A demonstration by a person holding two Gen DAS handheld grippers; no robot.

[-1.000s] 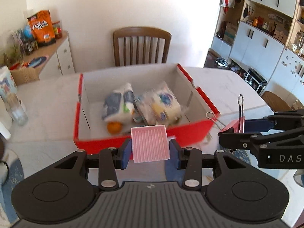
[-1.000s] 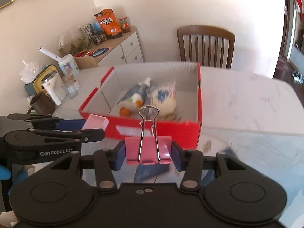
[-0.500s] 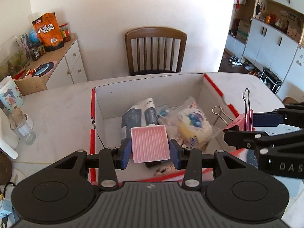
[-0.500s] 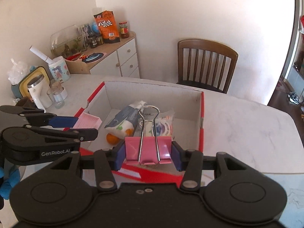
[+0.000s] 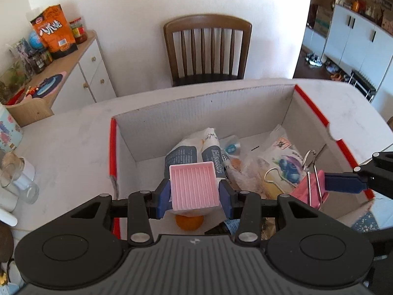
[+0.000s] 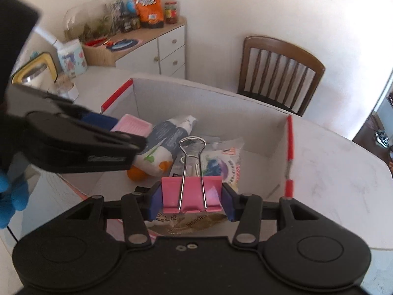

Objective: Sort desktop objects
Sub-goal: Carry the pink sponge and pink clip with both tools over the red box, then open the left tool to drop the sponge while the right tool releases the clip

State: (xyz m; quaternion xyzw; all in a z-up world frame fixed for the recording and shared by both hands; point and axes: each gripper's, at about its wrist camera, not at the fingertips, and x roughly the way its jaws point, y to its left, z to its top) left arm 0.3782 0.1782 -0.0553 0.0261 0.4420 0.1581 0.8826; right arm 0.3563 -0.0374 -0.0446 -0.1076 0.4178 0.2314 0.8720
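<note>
A white marble-patterned table (image 5: 73, 142) is seen under an open cardboard box (image 5: 196, 113) with red outer walls and pale inner walls; at the far left of the left wrist view a white cabinet (image 5: 91, 78) with a wooden top is set against the white wall, and an orange snack bag (image 5: 55, 32) and jars are stood on it; a drinking glass (image 5: 19, 184) is placed near the table's left edge; a brown wooden chair (image 5: 207, 49) is drawn up behind the box; white cupboards are lined along the right of the room.

Inside the box a blue-and-white packet (image 5: 191, 152), an orange fruit (image 5: 189, 222) and a clear bag printed with blueberries (image 5: 282, 164) are lain together.

The left gripper (image 5: 194, 189) is closed narrowly on a pink ribbed tray (image 5: 194, 186), which is held above the box's near left part; the right gripper (image 6: 192, 196) is clamped on a pink binder clip (image 6: 192, 191), wire handles upright, above the box's near right part; a blue-gloved hand (image 6: 9, 194) is seen at the left edge of the right wrist view.

Compared with a second ago, both grippers have been carried forward from in front of the box's near wall to over its interior; the near red wall, then fully visible, is now mostly hidden beneath them; both grips are unchanged.
</note>
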